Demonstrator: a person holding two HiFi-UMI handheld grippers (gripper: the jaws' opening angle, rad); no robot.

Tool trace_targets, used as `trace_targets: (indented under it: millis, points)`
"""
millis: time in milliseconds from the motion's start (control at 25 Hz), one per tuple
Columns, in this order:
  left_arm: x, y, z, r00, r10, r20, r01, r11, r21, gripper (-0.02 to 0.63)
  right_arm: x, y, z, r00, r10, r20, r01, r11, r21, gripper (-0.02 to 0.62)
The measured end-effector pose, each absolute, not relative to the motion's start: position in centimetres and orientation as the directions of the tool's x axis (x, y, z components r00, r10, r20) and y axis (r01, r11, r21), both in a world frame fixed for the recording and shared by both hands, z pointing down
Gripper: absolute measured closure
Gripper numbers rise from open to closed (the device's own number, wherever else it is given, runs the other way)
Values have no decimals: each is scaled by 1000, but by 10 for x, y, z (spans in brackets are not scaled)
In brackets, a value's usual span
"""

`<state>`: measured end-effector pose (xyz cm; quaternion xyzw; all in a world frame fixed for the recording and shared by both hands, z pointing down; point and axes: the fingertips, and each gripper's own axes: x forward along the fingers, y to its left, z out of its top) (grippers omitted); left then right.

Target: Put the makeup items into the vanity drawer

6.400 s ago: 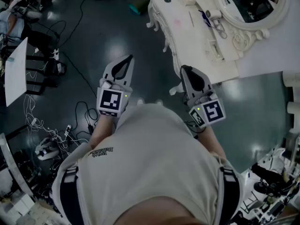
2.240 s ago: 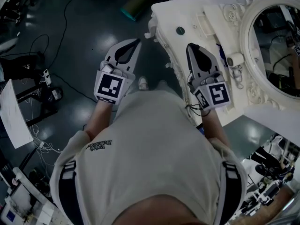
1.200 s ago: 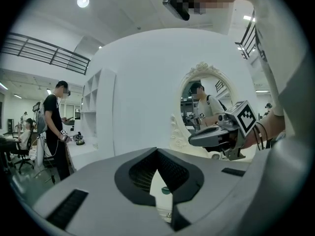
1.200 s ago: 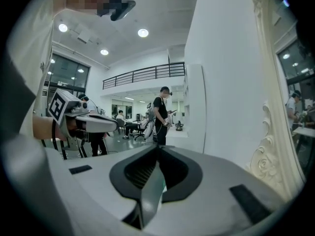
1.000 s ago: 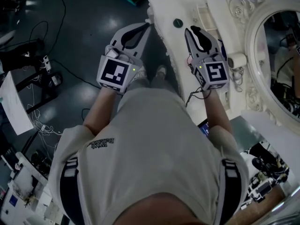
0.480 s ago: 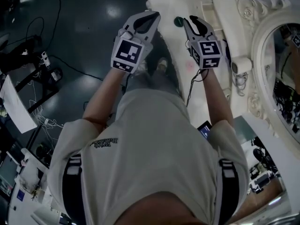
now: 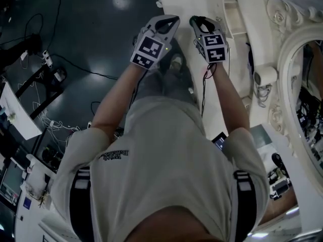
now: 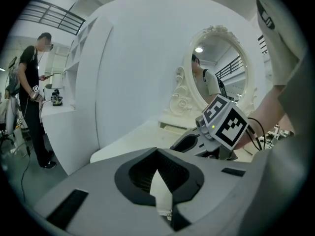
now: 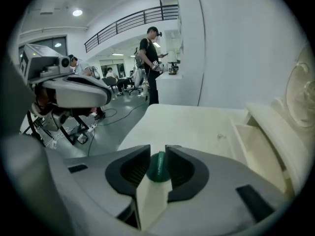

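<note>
The white vanity table (image 9: 197, 122) stretches ahead of both pairs of jaws. The left gripper (image 7: 173, 20) has its jaws pressed together on nothing. The right gripper (image 7: 196, 20) has its jaws spread, having just been opening. A small green makeup item (image 9: 157, 167) shows in the gap between their tips.

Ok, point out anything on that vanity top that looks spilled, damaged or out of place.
Nothing looks spilled, damaged or askew. The vanity top holds one dark green round item, lying by itself, and a faint small speck further back, too small to identify.
</note>
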<state>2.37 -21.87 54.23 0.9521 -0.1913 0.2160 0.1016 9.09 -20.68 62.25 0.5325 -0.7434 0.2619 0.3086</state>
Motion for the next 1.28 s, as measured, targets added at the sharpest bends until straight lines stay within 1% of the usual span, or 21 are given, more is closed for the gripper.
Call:
trace_targets:
  millis: [200, 400, 520, 560, 600, 800, 1000, 1160, 1280]
  points:
    - [26, -211, 575, 817, -289, 500, -408, -901, 146, 594, 95, -200, 658, -219, -573, 790, -956, 288, -57, 506]
    - [27, -205, 591, 804, -276, 527, -418, -893, 170, 594, 94, -200, 660, -193, -594, 781, -954, 301, -7, 517]
    - [26, -204, 593, 799, -281, 532, -428, -887, 174, 594, 94, -199, 659, -189, -605, 773, -958, 285, -11, 529]
    - [25, -204, 594, 796, -284, 535, -433, -884, 175, 594, 96, -199, 659, -184, -611, 770, -961, 276, -11, 538]
    - [24, -204, 594, 793, -287, 537, -437, -882, 175, 594, 97, -199, 659, -178, -617, 767, -963, 268, -8, 587]
    - [16, -206, 590, 783, -309, 540, -459, -873, 166, 594, 99, -199, 657, -173, -628, 758, -965, 263, -2, 588]
    - [9, -208, 575, 782, -338, 524, -474, -868, 149, 594, 97, -202, 633, -173, -664, 727, -966, 260, 7, 588]
    - [3, -210, 551, 789, -363, 495, -481, -867, 130, 594, 89, -206, 593, -184, -711, 679, -961, 275, 27, 588]
    - [1, -208, 528, 804, -389, 450, -490, -862, 131, 594, 86, -205, 559, -194, -753, 629, -960, 278, 37, 588]
